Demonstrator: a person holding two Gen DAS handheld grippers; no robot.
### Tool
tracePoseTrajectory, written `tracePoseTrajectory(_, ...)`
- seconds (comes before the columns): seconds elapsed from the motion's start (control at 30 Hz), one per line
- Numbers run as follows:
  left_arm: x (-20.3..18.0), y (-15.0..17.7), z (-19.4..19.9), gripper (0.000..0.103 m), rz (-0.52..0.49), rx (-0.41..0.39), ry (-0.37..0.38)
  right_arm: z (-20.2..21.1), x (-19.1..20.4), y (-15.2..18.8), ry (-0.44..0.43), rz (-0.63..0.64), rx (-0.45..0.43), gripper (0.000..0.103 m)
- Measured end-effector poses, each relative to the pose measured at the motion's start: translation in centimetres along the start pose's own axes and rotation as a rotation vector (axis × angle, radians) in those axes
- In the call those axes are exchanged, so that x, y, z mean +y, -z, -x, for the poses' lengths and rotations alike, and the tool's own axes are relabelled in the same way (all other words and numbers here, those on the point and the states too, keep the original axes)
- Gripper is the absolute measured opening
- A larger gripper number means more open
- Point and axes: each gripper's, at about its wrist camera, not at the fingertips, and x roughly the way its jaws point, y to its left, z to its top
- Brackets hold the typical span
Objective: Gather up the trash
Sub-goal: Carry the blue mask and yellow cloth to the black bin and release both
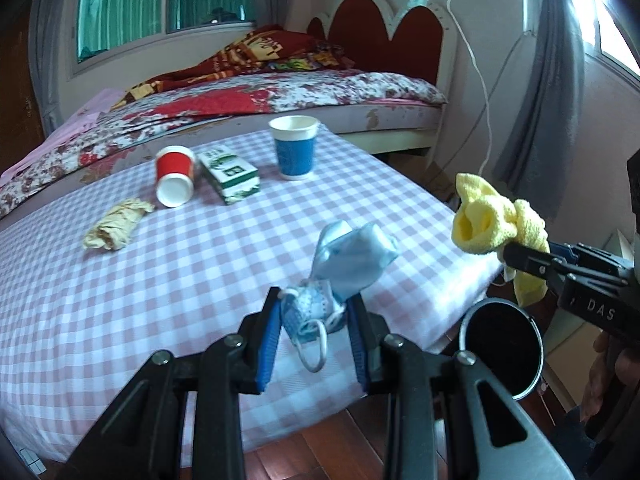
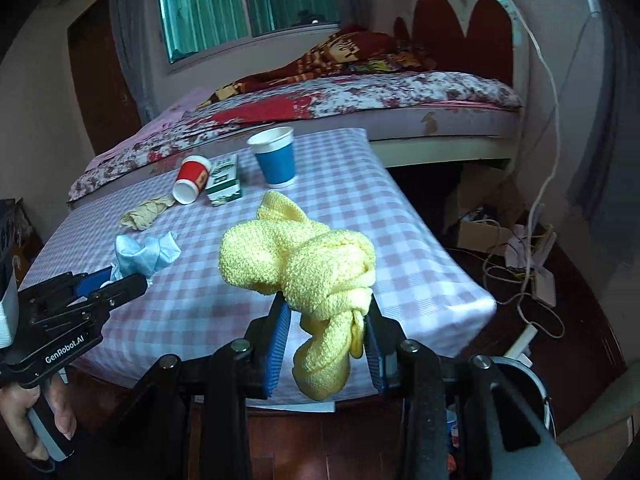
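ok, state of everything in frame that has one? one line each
left gripper: shut on the blue face mask, lifted off the table
right gripper: shut on the knotted yellow cloth, lifted
red cup: tipped on its side
blue cup: upright
green box: lying flat, closed
crumpled paper: lying on the table
trash bin: open, beside the table

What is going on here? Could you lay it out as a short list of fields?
left gripper: shut on crumpled blue face mask
right gripper: shut on knotted yellow cloth
table: pink checked cover
left on table: upright blue cup, tipped red cup, green box, crumpled brown paper
bin: dark, round, on the floor beside the table
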Motion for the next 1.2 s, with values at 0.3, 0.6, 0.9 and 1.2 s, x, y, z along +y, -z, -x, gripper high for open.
tracePoseTrajectory(0.3, -5.1, -0.2, -0.9, 0.033, -0.056, 0.013, 0.076, 1.7, -4.1, 1.5, 0.065, -0.05, 0.002, 0.037)
tracePoseTrajectory(0.6, -10.8, 0.1, -2.3, 0.033, -0.128, 0.04, 0.159, 3.5, -9.0, 3.5, 0.135, -0.115, 0.012, 0.037)
tracePoseTrajectory(0.9, -17.1, 0.8, -3.6, 0.033, -0.208, 0.078, 0.252, 5.6, -14.0, 6.3, 0.208, -0.18, 0.033, 0.037)
tracePoseTrajectory(1.2, -22.3, 2.4, -4.9, 0.033, -0.265, 0.133, 0.34, 6.8, -18.5, 9.5, 0.258, -0.214, 0.086, 0.037)
